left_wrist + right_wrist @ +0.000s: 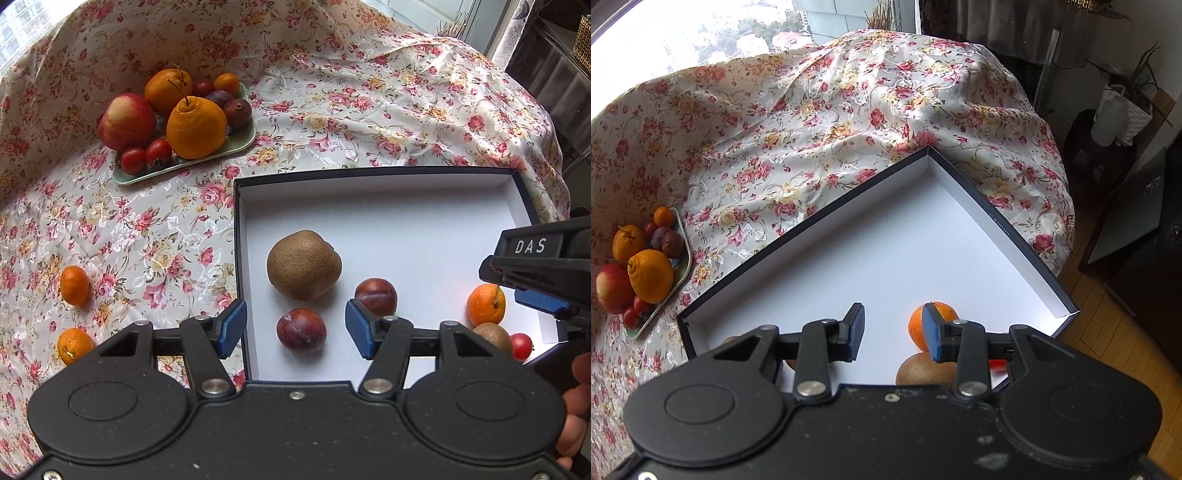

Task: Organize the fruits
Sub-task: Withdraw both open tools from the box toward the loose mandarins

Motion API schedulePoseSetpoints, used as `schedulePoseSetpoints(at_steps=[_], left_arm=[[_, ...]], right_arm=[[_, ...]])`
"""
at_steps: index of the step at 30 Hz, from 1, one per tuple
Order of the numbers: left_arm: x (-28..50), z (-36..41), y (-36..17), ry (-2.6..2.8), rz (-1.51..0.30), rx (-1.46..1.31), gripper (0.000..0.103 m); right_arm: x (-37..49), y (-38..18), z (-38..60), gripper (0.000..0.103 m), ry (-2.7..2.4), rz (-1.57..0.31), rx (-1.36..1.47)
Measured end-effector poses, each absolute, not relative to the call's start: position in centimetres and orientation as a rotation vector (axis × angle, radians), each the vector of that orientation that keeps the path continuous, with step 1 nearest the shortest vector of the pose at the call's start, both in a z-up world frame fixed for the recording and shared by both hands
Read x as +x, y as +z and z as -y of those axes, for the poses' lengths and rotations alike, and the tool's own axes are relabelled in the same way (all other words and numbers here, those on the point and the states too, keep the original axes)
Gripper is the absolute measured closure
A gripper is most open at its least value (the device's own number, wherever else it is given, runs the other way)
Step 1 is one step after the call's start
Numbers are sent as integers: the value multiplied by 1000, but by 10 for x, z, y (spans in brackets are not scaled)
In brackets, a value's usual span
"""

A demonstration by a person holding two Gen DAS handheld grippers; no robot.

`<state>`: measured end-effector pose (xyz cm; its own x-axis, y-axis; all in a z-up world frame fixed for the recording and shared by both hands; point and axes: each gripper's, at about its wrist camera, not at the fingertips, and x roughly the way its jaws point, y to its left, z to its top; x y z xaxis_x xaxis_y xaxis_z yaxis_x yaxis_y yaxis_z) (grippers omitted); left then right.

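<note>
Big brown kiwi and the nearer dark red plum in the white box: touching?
Apart. The left wrist view shows bare white box floor between the big brown kiwi and the nearer dark red plum below it.

Tablecloth: glossy satin-like cloth w/ floral print, wrinkled. Box: matt white card inside, dark rim. Kiwi: fuzzy, matt brown. Plums: smooth, slight sheen. Plate: glazed, pale green. Floor, far right: wood.
</note>
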<state>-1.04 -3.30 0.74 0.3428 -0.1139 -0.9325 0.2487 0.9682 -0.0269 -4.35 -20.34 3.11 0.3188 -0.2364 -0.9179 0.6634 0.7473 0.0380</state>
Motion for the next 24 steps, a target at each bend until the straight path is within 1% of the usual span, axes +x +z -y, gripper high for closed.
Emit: schedulePoseSetpoints(at_steps=[5,11,24], left_arm=[[-10,25,9,-218,-1193,127,40],[-7,10,12,-190,-1192,123,40],[1,-37,14,-94,-1218,100,40]], right_arm=[[-42,33,196,65,-605,-1105,465],[-35,30,183,65,-581,-1162,419],[-22,29,146,65,-512,-1191,430]])
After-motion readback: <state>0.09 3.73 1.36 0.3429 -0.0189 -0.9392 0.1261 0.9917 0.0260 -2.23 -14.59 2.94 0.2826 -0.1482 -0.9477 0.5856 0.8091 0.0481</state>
